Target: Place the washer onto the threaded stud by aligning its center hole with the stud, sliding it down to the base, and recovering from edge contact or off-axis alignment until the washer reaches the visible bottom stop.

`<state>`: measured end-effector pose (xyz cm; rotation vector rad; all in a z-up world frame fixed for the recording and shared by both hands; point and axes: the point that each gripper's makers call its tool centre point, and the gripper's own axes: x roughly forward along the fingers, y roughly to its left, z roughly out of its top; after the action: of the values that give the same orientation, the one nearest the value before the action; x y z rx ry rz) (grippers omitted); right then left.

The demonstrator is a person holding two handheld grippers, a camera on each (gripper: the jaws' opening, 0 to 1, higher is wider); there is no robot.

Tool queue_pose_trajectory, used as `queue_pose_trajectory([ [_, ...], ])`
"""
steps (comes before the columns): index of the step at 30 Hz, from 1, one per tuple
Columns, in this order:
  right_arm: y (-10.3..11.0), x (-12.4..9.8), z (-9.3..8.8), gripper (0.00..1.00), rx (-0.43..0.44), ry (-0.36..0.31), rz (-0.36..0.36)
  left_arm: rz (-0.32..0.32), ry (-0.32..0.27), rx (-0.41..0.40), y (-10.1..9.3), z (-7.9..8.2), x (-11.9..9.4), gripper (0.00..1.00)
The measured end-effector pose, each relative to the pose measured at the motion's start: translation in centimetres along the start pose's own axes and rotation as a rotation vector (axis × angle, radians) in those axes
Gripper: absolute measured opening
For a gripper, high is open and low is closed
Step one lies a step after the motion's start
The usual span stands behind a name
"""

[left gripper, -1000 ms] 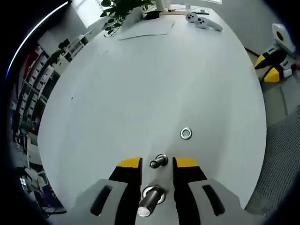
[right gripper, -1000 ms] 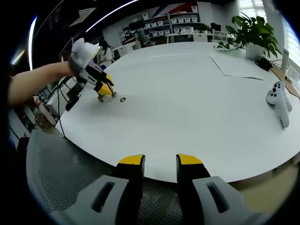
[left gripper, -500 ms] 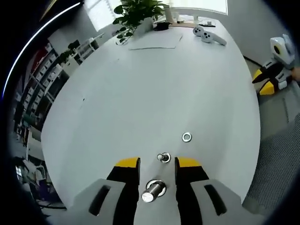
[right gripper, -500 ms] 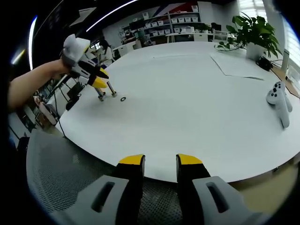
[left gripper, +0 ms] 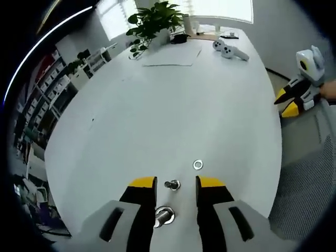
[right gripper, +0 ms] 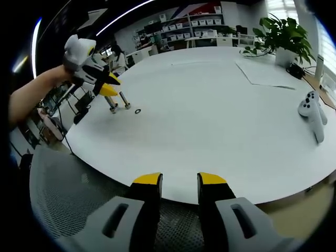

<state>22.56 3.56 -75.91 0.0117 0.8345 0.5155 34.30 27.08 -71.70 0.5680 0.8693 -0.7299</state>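
Observation:
Two upright metal studs stand on the white table (left gripper: 173,105): one stud (left gripper: 171,185) between my left jaw tips in the picture, a thicker stud (left gripper: 164,215) nearer the camera. The washer (left gripper: 198,165) lies flat on the table just right of them. My left gripper (left gripper: 176,182) is open and hovers above the studs, holding nothing. In the right gripper view it (right gripper: 109,89) hangs over the studs (right gripper: 118,105), with the washer (right gripper: 137,111) beside them. My right gripper (right gripper: 180,179) is open at the table's near edge, far from them.
A game controller (right gripper: 312,113), a sheet of paper (right gripper: 262,73) and a potted plant (right gripper: 283,34) sit at the far side of the table. A mesh chair (right gripper: 68,205) stands below the table edge. My right gripper (left gripper: 291,97) shows off the table's edge.
My left gripper has risen and drawn back from the studs, which look smaller now. The washer lies where it was. My right gripper has not moved.

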Motion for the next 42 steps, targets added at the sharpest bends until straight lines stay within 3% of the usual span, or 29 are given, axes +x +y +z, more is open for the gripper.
queue_pose_trajectory([
  [17,-0.1,0.0,0.0,0.29,0.005,-0.003,-0.005,-0.087,0.029,0.057,-3.1,0.2,1.5,0.28],
  [42,-0.1,0.0,0.1,0.29,0.008,-0.007,-0.004,-0.132,0.121,0.088,-4.0,-1.1,5.7,0.26],
])
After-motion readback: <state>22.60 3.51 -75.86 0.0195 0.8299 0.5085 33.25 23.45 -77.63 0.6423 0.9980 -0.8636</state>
